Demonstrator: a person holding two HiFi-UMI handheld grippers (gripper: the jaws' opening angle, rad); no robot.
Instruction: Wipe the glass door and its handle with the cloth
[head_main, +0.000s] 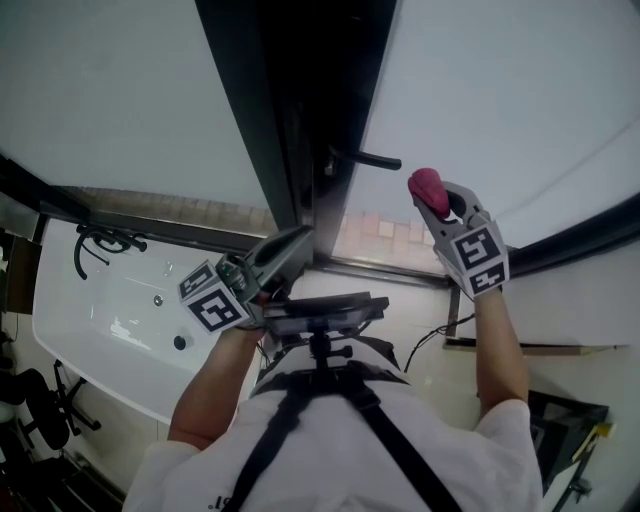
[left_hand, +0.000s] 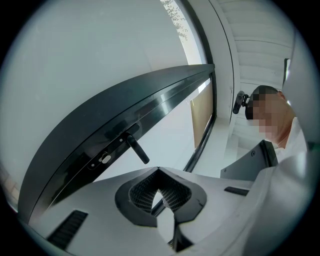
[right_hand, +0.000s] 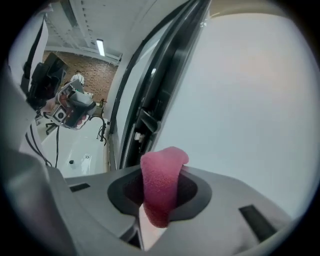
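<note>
The frosted glass door (head_main: 520, 90) stands in a dark frame (head_main: 290, 110), and its black lever handle (head_main: 366, 158) points right. My right gripper (head_main: 436, 200) is shut on a folded pink cloth (head_main: 425, 186), held just right of and slightly below the handle and close to the glass. In the right gripper view the cloth (right_hand: 161, 186) sticks up between the jaws in front of the pane (right_hand: 250, 100). My left gripper (head_main: 296, 244) sits lower, at the foot of the frame, shut and holding nothing. Its own view shows the handle (left_hand: 136, 148) above the jaws (left_hand: 160, 194).
A white bathtub (head_main: 95, 320) with a black tap (head_main: 105, 240) lies at the lower left. A second frosted pane (head_main: 110, 90) fills the left side. Dark stands (head_main: 40, 410) crowd the bottom left corner, and a cable (head_main: 440, 335) runs along the floor by the door's base.
</note>
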